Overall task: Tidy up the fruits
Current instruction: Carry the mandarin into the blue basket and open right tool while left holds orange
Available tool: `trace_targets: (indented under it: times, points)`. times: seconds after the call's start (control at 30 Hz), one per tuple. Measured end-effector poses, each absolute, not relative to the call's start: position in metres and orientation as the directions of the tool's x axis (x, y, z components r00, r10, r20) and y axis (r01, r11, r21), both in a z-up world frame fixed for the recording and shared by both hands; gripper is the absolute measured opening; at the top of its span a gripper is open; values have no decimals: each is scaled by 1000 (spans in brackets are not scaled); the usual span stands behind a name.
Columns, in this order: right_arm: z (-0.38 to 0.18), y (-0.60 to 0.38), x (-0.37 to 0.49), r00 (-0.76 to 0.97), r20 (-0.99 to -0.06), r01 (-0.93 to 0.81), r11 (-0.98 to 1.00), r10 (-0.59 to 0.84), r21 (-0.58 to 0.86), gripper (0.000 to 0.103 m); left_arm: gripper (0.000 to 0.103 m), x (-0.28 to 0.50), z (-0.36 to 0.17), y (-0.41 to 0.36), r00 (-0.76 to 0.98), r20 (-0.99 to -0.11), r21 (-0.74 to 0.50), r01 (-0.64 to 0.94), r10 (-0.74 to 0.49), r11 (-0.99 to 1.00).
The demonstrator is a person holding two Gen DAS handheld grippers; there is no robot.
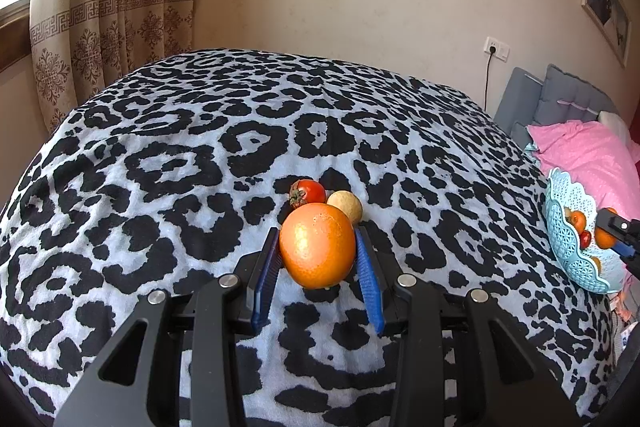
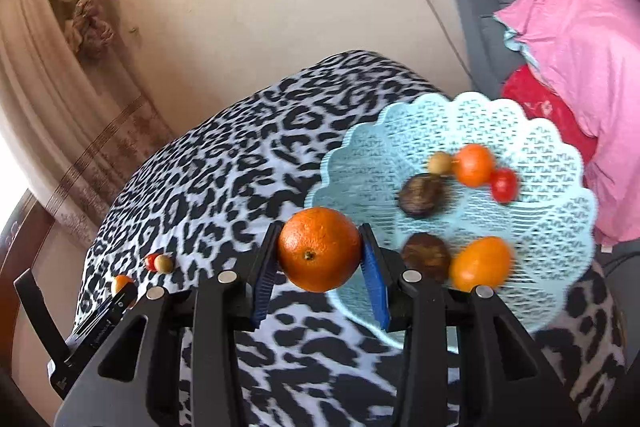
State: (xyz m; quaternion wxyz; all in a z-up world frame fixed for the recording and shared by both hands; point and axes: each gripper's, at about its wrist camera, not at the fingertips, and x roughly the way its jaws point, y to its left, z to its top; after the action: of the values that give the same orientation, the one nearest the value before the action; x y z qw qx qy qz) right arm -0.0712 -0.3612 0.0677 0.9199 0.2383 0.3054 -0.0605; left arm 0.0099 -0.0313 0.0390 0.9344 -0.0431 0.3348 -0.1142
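Observation:
My left gripper (image 1: 316, 233) is shut on a large orange (image 1: 317, 245) just over the leopard-print cloth (image 1: 200, 155). Right behind it lie a small red tomato (image 1: 308, 191) and a tan round fruit (image 1: 346, 205). My right gripper (image 2: 320, 239) is shut on another orange (image 2: 319, 249), held at the near left rim of the light blue lattice basket (image 2: 400, 115). Several fruits lie in the basket, among them a dark brown one (image 2: 420, 197) and an orange one (image 2: 482, 263). In the left wrist view the basket (image 1: 572, 255) sits at the far right edge.
The cloth-covered surface drops off at its rounded edges. A pink pillow (image 2: 580, 59), a red cushion (image 2: 548, 111) and a grey padded headboard (image 1: 560, 95) stand just past the basket. A wall socket (image 1: 496, 49) with a cord and a patterned curtain (image 1: 100, 27) are behind.

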Motion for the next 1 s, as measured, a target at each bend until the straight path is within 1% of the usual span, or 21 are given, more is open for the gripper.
trace_targets:
  times: [0.23, 0.6, 0.87, 1.0]
  points:
    - [60, -387, -90, 799, -601, 315, 855, -5, 411, 41, 37, 12, 34, -33, 744, -630, -139, 173, -222, 975]
    - [52, -395, -99, 787, -617, 331, 842, 2, 426, 41, 37, 13, 32, -35, 750, -632, -115, 159, -196, 981]
    - [59, -404, -109, 811, -585, 323, 833, 1, 449, 42, 37, 12, 32, -41, 745, -642, -85, 165, -181, 983]
    - [63, -409, -115, 828, -560, 337, 835, -42, 436, 42, 37, 10, 35, -49, 730, -652, -92, 193, -205, 977]
